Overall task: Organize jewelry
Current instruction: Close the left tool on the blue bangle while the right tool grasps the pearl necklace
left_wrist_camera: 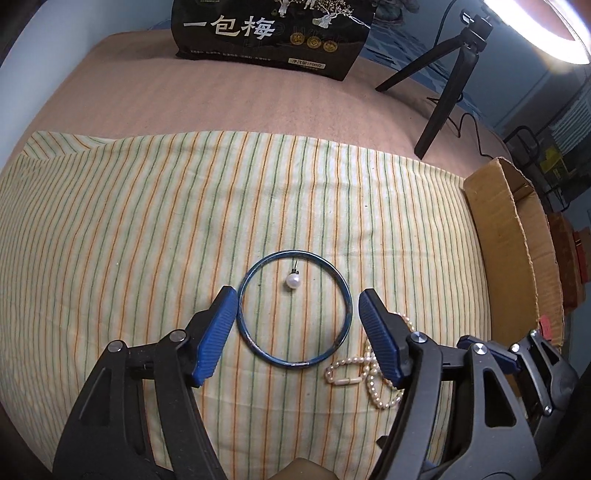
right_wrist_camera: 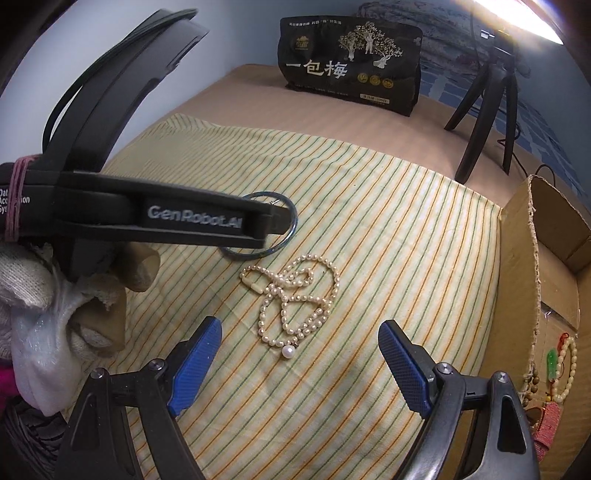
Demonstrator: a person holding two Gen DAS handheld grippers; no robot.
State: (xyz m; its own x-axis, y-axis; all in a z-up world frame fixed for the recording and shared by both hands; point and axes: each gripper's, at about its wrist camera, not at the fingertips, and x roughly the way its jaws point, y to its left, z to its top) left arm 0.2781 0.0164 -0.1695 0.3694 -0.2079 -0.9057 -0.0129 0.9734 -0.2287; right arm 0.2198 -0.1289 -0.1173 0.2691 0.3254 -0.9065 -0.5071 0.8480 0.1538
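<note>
on striped cloth (left_wrist_camera: 147, 221), bangle (left_wrist_camera: 293, 308), pearl necklace (right_wrist_camera: 295, 299)

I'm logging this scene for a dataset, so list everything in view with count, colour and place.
bangle: 1, blue, flat on striped cloth
pearl stud: 1, white, inside the bangle
pearl necklace: 1, cream, on cloth right of bangle
striped cloth: 1, yellow with green and orange stripes
snack bag: 1, black, far end
tripod: 1, black, far right
cardboard box: 1, brown, right, holding other jewelry
left gripper: blue pads, open astride the bangle
right gripper: blue pads, open near the necklace
</note>
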